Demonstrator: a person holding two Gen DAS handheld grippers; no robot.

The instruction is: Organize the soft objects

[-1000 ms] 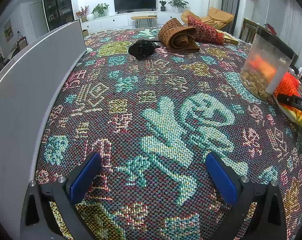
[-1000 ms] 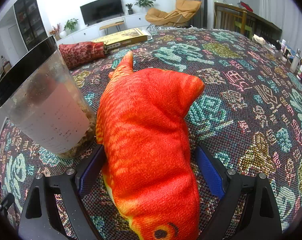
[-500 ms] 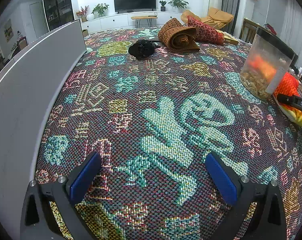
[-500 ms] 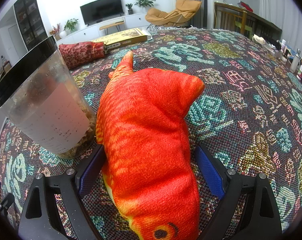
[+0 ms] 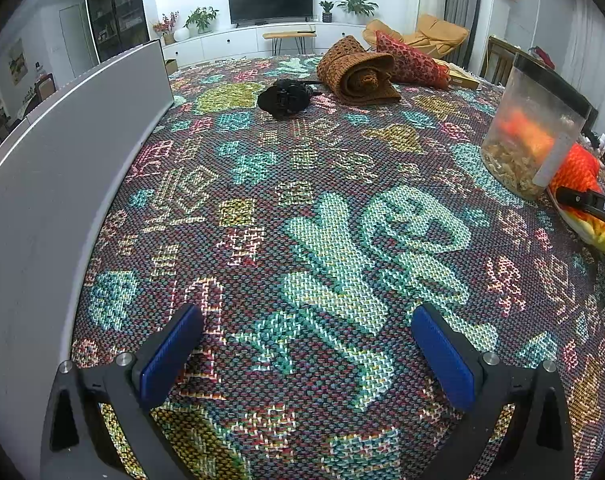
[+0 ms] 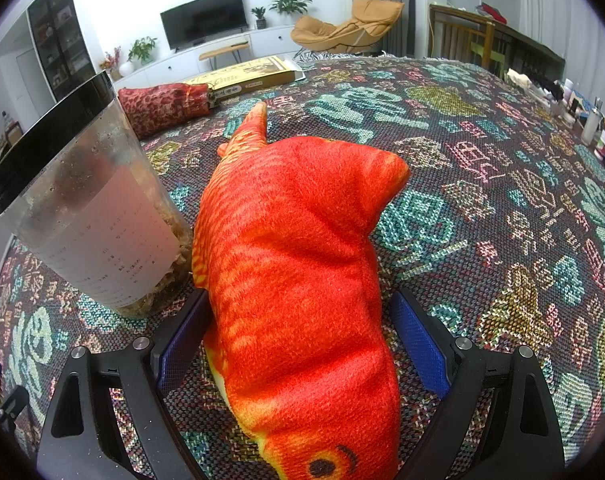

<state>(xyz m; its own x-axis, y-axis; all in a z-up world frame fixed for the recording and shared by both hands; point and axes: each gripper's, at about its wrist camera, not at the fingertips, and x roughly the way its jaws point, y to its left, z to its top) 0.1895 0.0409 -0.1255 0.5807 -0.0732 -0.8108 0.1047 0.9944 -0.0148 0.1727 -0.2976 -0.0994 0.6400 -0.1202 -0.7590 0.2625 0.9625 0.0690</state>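
In the right wrist view the right gripper [image 6: 298, 336] is spread wide around an orange plush fish [image 6: 298, 264] that fills the centre of the frame; the left pad [image 6: 180, 344] touches or nearly touches the fish's flank, while the right pad [image 6: 418, 344] stands clear of it with patterned cloth [image 6: 482, 200] showing in the gap, so the tongs straddle the fish without clamping it. The fish lies on the cloth with its eye at the bottom edge and its tail pointing up toward the top centre. Just beside it, at left, stands a clear jar [image 6: 90, 216] with a black rim and brownish bits at the bottom; whether it touches the fish is hard to tell. Behind the jar, upper left, lies a red pouch [image 6: 164, 106]. In the left wrist view the left gripper [image 5: 306, 348] is spread wide over bare cloth at the bottom of the frame, with nothing between its blue pads. A grey panel [image 5: 62, 152] runs along the left side. At upper centre sit a rolled brown knit [image 5: 358, 72] and, just left of it, a black object [image 5: 286, 98]. The jar and part of the fish show at the right edge.
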